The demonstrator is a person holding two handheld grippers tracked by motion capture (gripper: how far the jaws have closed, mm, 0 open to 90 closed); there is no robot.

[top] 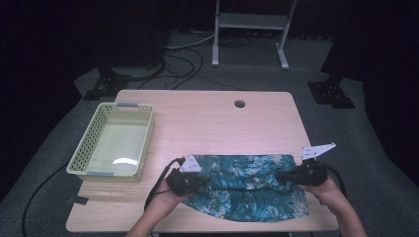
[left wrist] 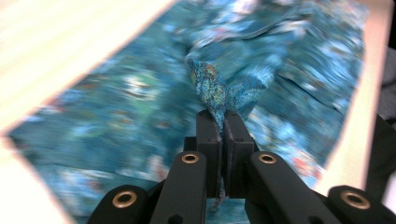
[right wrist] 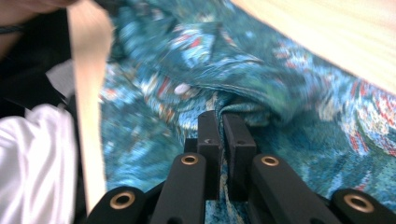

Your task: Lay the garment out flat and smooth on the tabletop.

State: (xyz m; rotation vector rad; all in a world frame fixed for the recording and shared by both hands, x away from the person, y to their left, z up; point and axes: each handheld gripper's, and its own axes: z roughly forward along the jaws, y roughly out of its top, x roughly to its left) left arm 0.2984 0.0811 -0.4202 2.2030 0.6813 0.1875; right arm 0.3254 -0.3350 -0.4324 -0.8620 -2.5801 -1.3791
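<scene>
Teal floral cloth lies spread across the near part of the bench, its lower edge close to the bench's near rim and its upper edge folded over in a straight band. A small white button shows on the cloth in the right gripper view.

At the cloth's left edge sits the left tool, its jaws pressed together on a pinch of the fabric; in the left gripper view a crumpled tuft of the cloth stands up out of the closed jaws. The person's left hand wraps the tool's body from below, the forearm coming in from the bottom edge and angling up to the right, so the tool points inward across the cloth.

At the cloth's right edge the right tool is likewise clamped shut on a bunched fold, seen in the right gripper view as fabric gathered just ahead of the black jaws. The right hand grips it from the right, the forearm slanting up and to the left, and the tool lies about level, pointing left toward the other one. A grey three-cornered plate rides on top of each tool.

Well apart to the left, a pale green perforated basket stands on the bench. A round hole is cut near the bench's far edge.
</scene>
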